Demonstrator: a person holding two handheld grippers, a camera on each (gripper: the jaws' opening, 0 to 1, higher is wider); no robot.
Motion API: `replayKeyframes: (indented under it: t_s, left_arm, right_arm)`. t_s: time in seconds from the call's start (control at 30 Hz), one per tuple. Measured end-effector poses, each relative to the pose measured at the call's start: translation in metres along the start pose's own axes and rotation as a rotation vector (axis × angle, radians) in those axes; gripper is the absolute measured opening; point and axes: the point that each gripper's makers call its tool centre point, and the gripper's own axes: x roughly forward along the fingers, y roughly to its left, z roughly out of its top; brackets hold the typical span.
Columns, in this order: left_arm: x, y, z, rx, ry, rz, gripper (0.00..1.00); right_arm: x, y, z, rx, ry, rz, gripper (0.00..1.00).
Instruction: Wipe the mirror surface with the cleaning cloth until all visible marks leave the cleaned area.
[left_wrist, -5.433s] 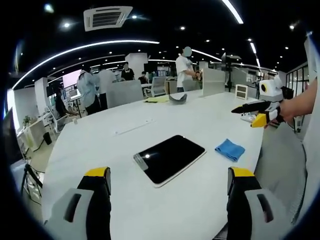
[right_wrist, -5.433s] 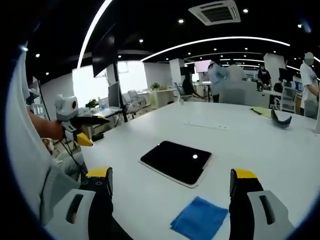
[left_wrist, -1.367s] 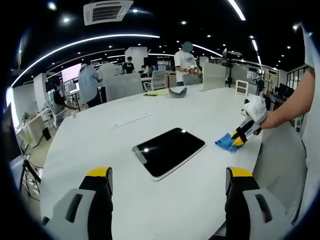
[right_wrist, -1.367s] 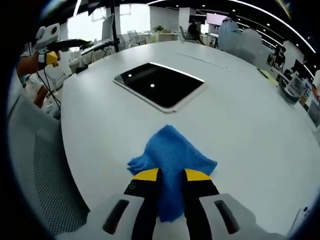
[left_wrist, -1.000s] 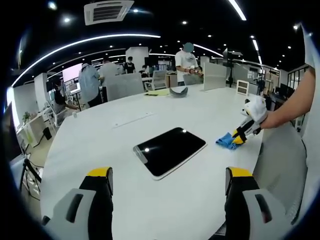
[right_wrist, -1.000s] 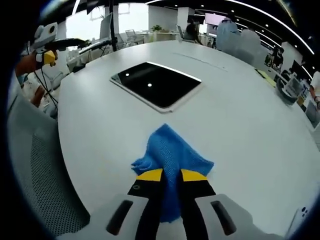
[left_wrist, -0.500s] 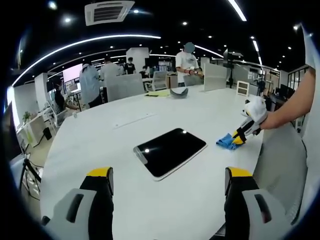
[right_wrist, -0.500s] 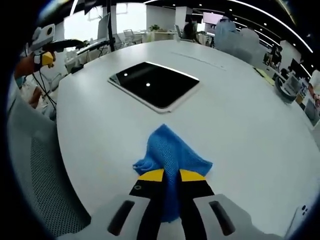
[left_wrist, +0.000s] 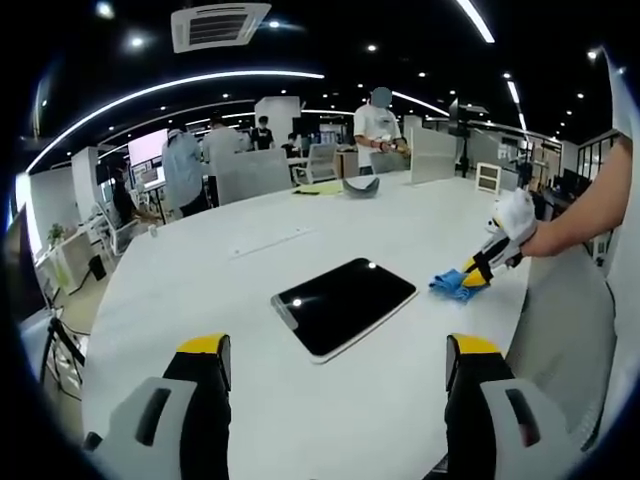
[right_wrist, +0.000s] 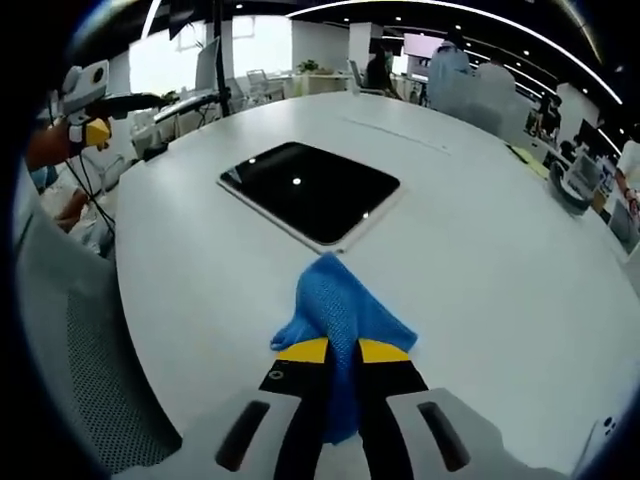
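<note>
A dark rectangular mirror with a white rim lies flat on the white table. My right gripper is shut on a blue cleaning cloth, its loose end hanging toward the table short of the mirror. In the left gripper view that gripper and the cloth sit to the right of the mirror, near the table edge. My left gripper stands open near the table's front, well back from the mirror, nothing between its jaws. It shows far left in the right gripper view.
A grey mesh chair stands at the table's near edge. A dark curved object and yellow papers lie at the far end. Several people stand among desks beyond the table. A thin white strip lies past the mirror.
The right gripper closed on the blue cloth and has now raised it slightly off the table. The left gripper has held nearly still.
</note>
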Motion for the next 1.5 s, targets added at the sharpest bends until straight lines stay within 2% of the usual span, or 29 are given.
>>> replayKeyframes:
  t_s: [0.87,1.5]
  left_arm:
    - [0.001,-0.001,-0.002,0.000,0.005,-0.004,0.88]
    - [0.005,0.003,-0.004,-0.012,0.011,0.000,0.87]
  right_arm:
    - [0.006,0.001,0.047,0.031,-0.088,0.022,0.04]
    - [0.022,0.001,0.075,0.048,-0.106,0.051,0.04]
